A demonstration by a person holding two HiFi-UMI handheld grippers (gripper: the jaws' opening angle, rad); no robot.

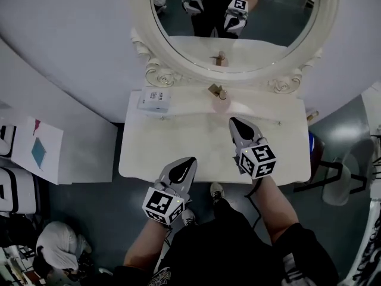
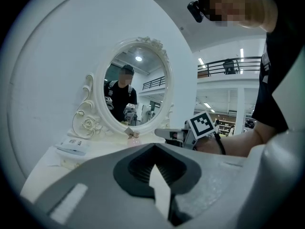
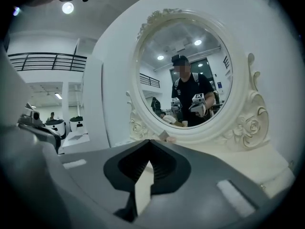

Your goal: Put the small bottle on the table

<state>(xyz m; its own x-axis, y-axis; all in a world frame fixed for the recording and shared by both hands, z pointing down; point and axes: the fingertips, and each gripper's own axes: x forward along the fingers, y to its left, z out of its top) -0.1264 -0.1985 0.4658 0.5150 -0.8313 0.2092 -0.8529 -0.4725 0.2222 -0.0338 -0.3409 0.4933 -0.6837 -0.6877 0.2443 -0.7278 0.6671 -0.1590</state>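
Right gripper [image 3: 151, 141]: jaws are seen pressed together at the tips, with nothing between them. It is held over the right half of the table [image 1: 178, 142] and pointed toward the mirror [image 1: 268, 28].

Left gripper [image 2: 153, 146]: jaws likewise shut and empty. It is held at the table's near edge, left of the right gripper and well apart from it.

Marker cube [image 1: 259, 159] on the right gripper: black-and-white square patterns are shown. No letters are carried.

Small bottle [image 1: 221, 102]: it is found standing on the table at the back, just below the mirror frame and ahead of the right gripper's tips, clear of them. A pale pink body and a brownish cap are noted. No label can be made out in any view. Its reflection is seen in the glass above it.

Box [image 1: 155, 99]: a white box is set at the table's back left corner, well apart from the bottle. Dark print is carried on its top panel. The print is too small to be read.

Sheet of paper [image 1: 38, 151]: it is lying left of the table. A teal diamond and a small red mark are printed on it; no words are visible.
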